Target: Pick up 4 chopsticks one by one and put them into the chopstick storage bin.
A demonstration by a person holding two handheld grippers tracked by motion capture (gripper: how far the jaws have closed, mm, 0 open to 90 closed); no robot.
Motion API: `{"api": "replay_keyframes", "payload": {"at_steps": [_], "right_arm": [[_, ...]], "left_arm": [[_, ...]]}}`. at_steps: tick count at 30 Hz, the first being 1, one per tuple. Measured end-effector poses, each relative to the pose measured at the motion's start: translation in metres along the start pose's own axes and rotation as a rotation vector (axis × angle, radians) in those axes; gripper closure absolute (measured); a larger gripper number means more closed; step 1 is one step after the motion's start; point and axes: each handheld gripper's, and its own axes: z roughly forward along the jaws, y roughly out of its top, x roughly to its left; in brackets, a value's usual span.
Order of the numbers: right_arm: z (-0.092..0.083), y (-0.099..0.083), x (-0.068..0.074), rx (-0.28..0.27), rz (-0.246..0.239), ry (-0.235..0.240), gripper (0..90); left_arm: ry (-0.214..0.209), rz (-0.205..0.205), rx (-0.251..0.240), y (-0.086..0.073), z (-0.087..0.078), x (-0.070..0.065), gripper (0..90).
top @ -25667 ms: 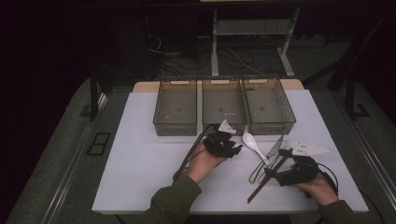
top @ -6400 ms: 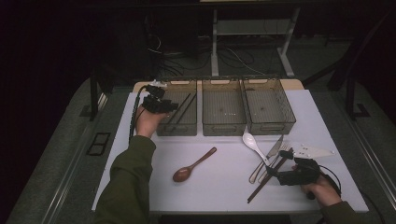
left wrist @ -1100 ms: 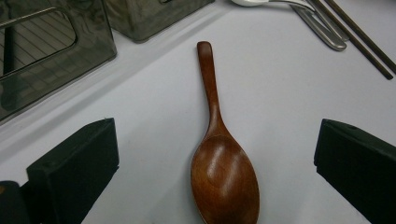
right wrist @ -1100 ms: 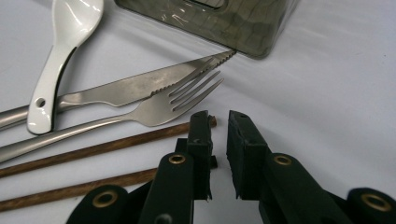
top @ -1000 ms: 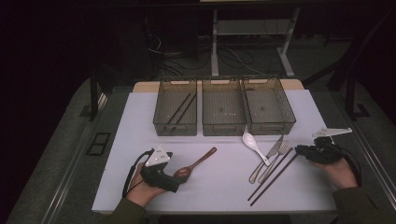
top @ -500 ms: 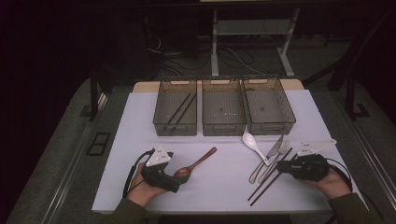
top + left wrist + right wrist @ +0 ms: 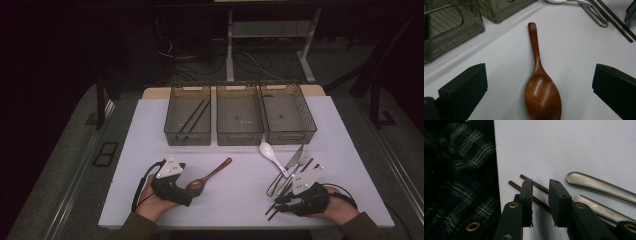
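**Wooden spoon framed by wide tongs; chopsticks under narrow ones**

The wooden spoon is judged to be light, stiff and smooth, with a polished bowl that could slide under hard pads. A hold across the neck, where the handle meets the bowl, is judged steadier than one on the rounded bowl. It is reddish brown with a glossy oval bowl and a slim handle ending in a squared tip. It lies flat on the white desk, bowl toward the person and handle pointing toward the trays. The left tongs are spread wide to either side of the bowl, and nothing is gripped.

The pair of chopsticks is judged thin, rigid and prone to rolling or scissoring apart. It would best be pinched with both sticks together, a little in from the ends. The sticks are dark brown and slender, and their ends lie near the desk's front edge, just beside the metal cutlery handles. The right tongs stand only narrowly apart and have just been opening. One stick is seen passing through the gap beneath them, but the pads are not pressed on it.

A similar dark pair lies in the left tray.
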Motion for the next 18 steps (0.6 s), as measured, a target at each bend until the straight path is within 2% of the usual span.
{"api": "replay_keyframes", "payload": {"at_steps": [8, 11, 13, 15, 18], "right_arm": [[0.012, 0.002, 0.002, 0.051, -0.065, 0.021, 72.0], [0.013, 0.002, 0.002, 0.049, -0.084, 0.019, 72.8], [0.013, 0.003, 0.004, 0.054, -0.078, 0.02, 73.0], [0.013, 0.002, 0.004, 0.05, -0.113, 0.016, 73.2], [0.013, 0.003, 0.005, 0.058, -0.126, 0.017, 74.4]], "left_arm": [[-0.003, -0.002, 0.002, 0.0, 0.001, 0.0, 0.0], [-0.003, -0.001, 0.001, 0.0, 0.001, 0.0, 0.0], [-0.004, 0.0, 0.002, 0.0, 0.001, 0.0, 0.0], [-0.005, 0.0, 0.002, 0.0, 0.001, 0.0, 0.0], [-0.005, 0.001, 0.001, 0.0, 0.001, 0.0, 0.0]]}}
